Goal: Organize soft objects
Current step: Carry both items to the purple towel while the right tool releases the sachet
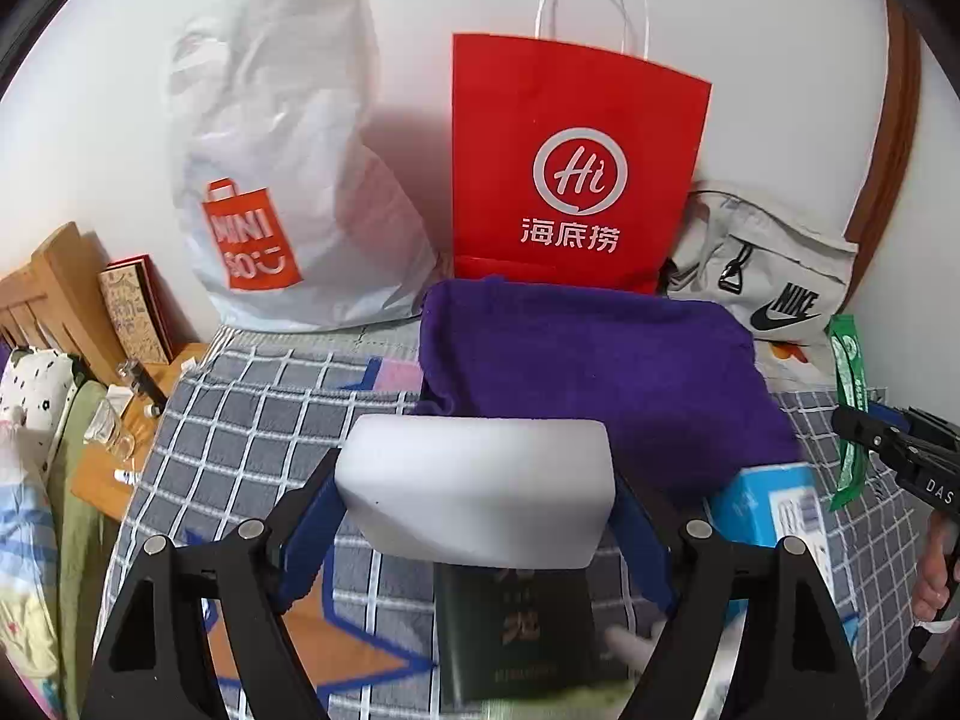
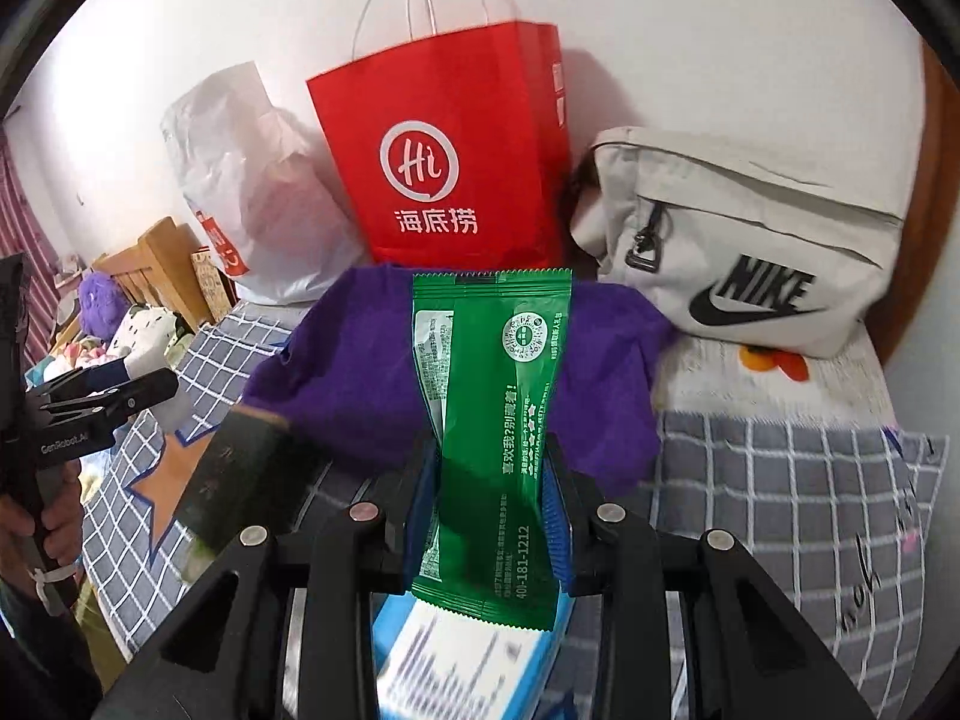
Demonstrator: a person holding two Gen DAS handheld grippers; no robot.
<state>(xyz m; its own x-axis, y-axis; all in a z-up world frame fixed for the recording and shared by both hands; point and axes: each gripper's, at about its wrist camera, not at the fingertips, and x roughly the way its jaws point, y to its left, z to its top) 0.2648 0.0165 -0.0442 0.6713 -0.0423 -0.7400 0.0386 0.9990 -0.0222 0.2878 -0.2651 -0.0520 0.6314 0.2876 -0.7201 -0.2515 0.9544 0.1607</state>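
The white sponge (image 1: 477,489) sits crosswise between the blue pads of the left gripper (image 1: 480,516), which is clamped on its two ends, jaws set wide; the block is lifted above the bed, with a dark green booklet (image 1: 516,636) lying below it. The green sachet (image 2: 492,420) stands upright in the right gripper (image 2: 489,480), pinched at its waist by narrow-set jaws, its top edge rising well past the fingertips and its bottom edge hanging behind them over a blue box (image 2: 456,654); from the left wrist view the same sachet (image 1: 847,414) hangs from the right gripper (image 1: 864,429) at the far right edge, with a hand (image 1: 930,582) below. Just beyond both held things lies a purple towel (image 1: 606,372) on the checked blanket (image 1: 252,420). Against the wall behind the towel stand a red bag (image 1: 570,168), a white plastic bag (image 1: 288,180) to its left and a grey Nike bag (image 2: 750,246) to its right. A wooden headboard (image 1: 54,294) and small bottles show at far left.
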